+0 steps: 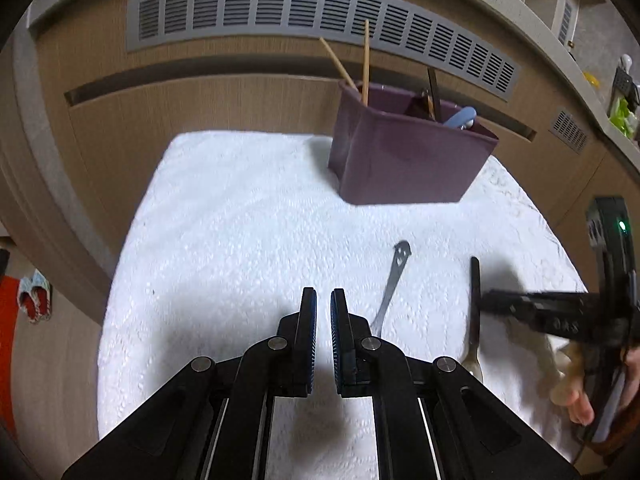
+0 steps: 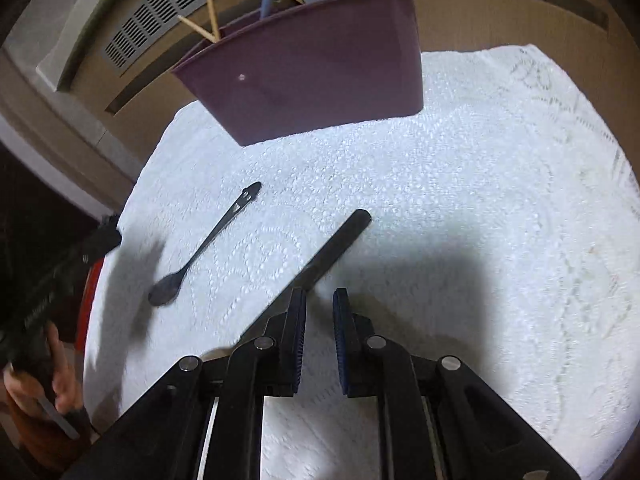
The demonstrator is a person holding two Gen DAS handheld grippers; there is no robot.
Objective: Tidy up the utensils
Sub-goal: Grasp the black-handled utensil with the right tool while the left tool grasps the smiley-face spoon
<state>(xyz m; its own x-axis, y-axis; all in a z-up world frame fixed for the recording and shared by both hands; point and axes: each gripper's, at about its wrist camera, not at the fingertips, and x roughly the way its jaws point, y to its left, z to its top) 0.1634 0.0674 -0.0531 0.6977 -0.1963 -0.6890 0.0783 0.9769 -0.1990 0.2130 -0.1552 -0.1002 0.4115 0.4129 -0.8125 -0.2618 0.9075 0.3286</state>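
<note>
The left gripper (image 1: 323,300), jaws nearly together and empty, hovers above the desk (image 1: 240,220) just left of the spoon (image 1: 394,280). The right gripper (image 2: 320,300), likewise clenched on nothing, sits beside the black-handled fork (image 2: 340,240). The purple holder (image 2: 320,72) stands beyond.

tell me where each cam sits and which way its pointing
Left wrist: on the left gripper, angled down over the white cloth toward the purple caddy; own nearly shut fingers show, plus the right gripper and hand.
Right wrist: on the right gripper, angled down at the cloth and caddy; own fingers show, plus the other gripper and hand.
Shared: caddy, spoon, black-handled fork.
</note>
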